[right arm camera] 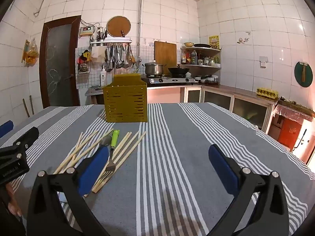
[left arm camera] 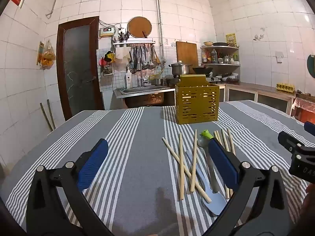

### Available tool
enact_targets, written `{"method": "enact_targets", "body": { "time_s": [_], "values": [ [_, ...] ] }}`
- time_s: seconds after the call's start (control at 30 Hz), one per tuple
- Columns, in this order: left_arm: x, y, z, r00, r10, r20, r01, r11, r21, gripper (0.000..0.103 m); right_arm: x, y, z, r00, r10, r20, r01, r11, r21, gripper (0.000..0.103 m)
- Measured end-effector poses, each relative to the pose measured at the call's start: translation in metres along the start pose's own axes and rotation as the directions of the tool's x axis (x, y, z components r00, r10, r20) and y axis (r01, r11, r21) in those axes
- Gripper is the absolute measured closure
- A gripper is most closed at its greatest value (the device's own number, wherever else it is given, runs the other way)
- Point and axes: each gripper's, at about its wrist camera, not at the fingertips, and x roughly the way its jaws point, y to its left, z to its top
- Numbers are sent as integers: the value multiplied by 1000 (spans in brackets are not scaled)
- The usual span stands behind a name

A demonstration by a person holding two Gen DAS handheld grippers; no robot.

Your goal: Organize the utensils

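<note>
A yellow slotted utensil holder (left arm camera: 197,103) stands upright at the far side of the striped tablecloth; it also shows in the right wrist view (right arm camera: 126,103). Several wooden chopsticks (left arm camera: 181,163) lie loose in front of it, mixed with a pale blue spatula (left arm camera: 212,197), a grey spoon (left arm camera: 202,142) and a green-handled fork (right arm camera: 113,141). My left gripper (left arm camera: 158,147) is open and empty, hovering just left of the pile. My right gripper (right arm camera: 159,153) is open and empty, to the right of the chopsticks (right arm camera: 126,149).
The table is covered with a grey and white striped cloth (left arm camera: 126,137). Behind it are a sink (left arm camera: 145,89), a stove with a pot (right arm camera: 153,68) and wok (right arm camera: 178,70), and a counter (right arm camera: 246,98) on the right. The right gripper's body (left arm camera: 299,153) shows at the left view's edge.
</note>
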Motion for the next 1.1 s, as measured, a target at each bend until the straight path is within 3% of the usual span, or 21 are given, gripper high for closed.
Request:
{"method": "enact_targets", "body": {
  "time_s": [1.1],
  "values": [
    [3, 5, 0, 1000, -5, -14, 5, 1000, -21, 5, -2, 1, 1, 1000, -4, 8, 4, 1000, -15, 4]
  ]
}}
